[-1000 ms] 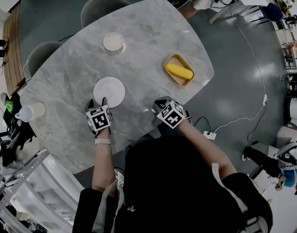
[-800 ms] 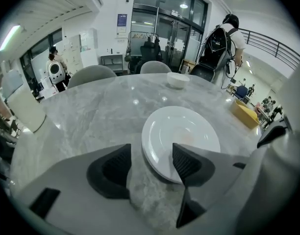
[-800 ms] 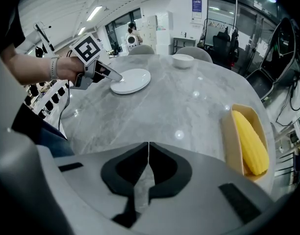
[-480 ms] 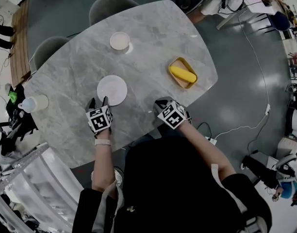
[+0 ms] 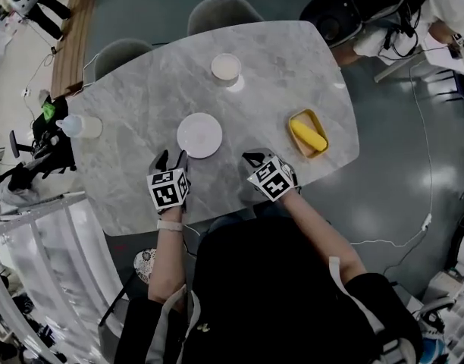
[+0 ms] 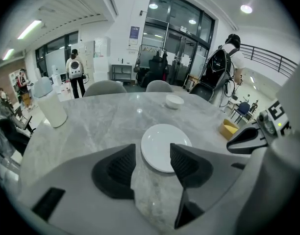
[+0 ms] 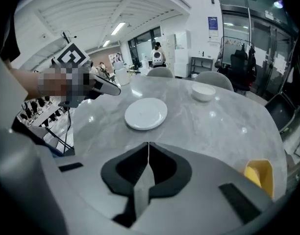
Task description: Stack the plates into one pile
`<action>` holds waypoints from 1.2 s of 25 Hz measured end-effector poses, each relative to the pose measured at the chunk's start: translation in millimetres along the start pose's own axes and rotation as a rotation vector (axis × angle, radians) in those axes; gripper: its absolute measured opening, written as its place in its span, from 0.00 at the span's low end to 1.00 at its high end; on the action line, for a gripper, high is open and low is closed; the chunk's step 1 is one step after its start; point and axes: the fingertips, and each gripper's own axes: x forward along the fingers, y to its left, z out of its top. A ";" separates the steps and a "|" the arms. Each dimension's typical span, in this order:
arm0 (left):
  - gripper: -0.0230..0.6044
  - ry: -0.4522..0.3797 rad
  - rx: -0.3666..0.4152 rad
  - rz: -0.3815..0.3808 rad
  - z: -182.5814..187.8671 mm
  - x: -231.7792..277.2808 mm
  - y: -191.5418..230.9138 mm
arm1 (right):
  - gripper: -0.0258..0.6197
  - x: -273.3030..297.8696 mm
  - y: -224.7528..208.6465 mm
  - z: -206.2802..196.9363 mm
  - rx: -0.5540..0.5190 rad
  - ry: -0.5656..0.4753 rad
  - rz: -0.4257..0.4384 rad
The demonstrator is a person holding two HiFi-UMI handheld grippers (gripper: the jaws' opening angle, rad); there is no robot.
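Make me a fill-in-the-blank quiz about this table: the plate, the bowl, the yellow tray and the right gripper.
The right gripper has its jaws ___, with nothing between them.
The bowl stands ___ from the person than the white plate.
The yellow tray sits to the person's ___ of the white plate.
Missing words: shut; farther; right.

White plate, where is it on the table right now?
In the head view the white plate lies mid-table, just ahead of the left gripper, with the white bowl beyond it and the yellow tray to its right.
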 end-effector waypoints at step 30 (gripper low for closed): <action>0.05 -0.493 -0.077 -0.005 84.9 -229.4 -91.5 | 0.07 -184.0 69.0 158.6 -0.249 -0.486 0.215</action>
